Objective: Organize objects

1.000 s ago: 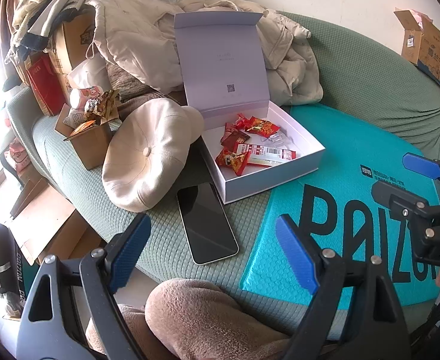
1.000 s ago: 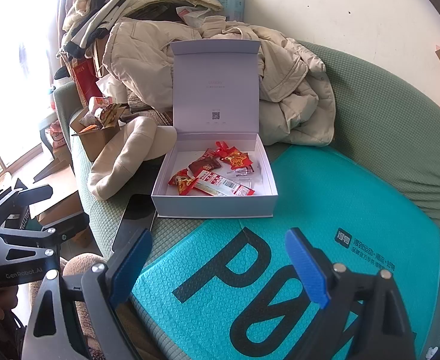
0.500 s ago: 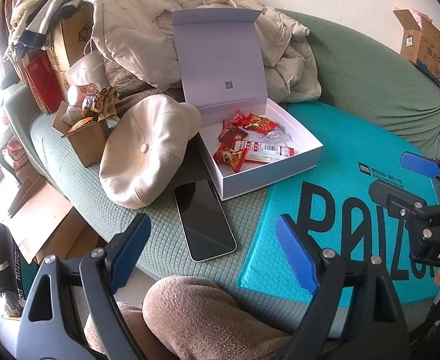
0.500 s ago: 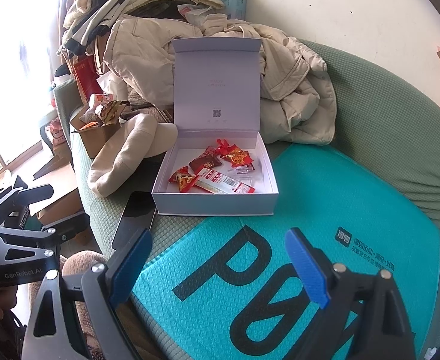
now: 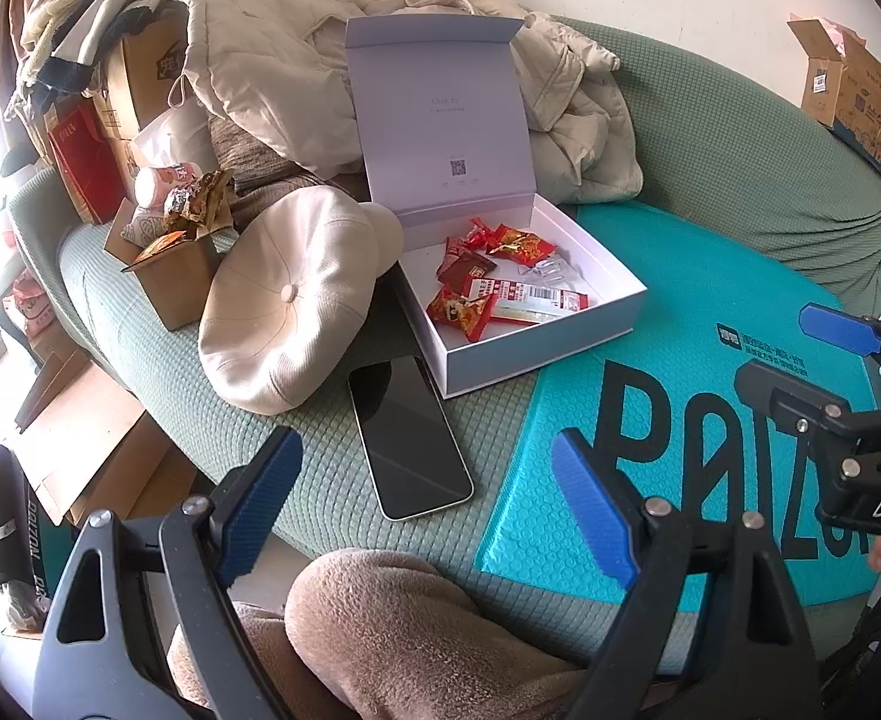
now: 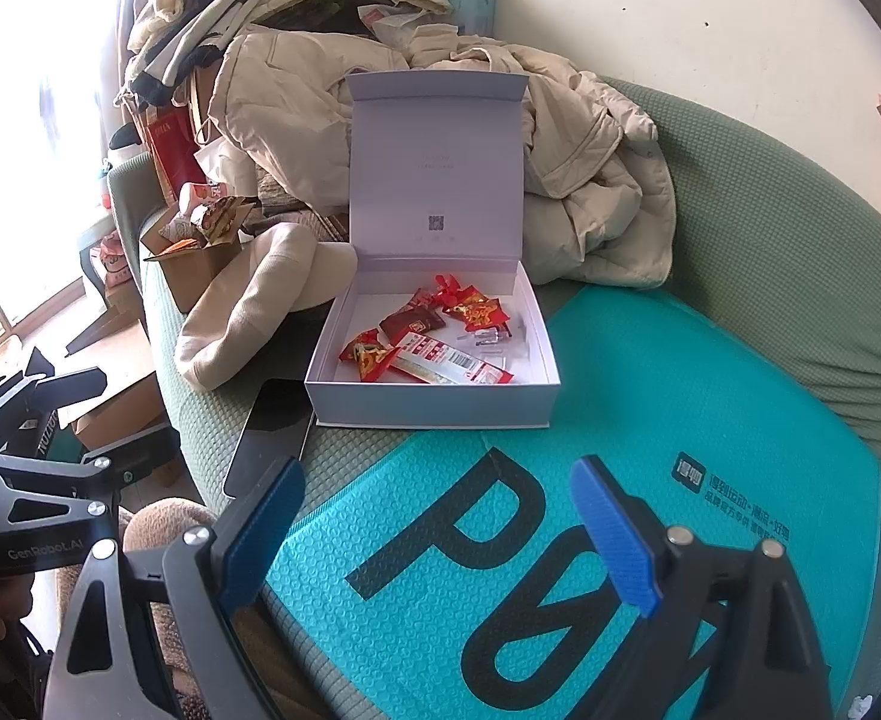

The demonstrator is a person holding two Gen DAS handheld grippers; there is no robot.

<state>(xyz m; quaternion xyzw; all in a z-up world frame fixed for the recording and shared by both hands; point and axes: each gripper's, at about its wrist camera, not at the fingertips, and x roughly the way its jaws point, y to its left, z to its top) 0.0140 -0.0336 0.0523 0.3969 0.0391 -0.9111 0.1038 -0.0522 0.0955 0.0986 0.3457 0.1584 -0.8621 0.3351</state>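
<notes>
Almost nothing has moved since the earlier frame: the scene has only drifted a touch in the left view, and both tongs hover as before. The left gripper (image 5: 425,498) and the right gripper (image 6: 437,516) are both released, jaws wide, grasping nothing. On the green sofa (image 5: 740,138) an open white box (image 5: 536,354) holds red snack packets (image 5: 464,312). A phone (image 5: 407,435) lies face up just beside the box's near left corner, straight ahead of the left gripper and nearer to it; its long axis runs roughly away from the tongs (likely the next thing to tidy). A beige cap (image 5: 284,300) rests beside it. The right view shows only the phone's dark edge, partly hidden behind its own finger, but looks squarely into the box.
</notes>
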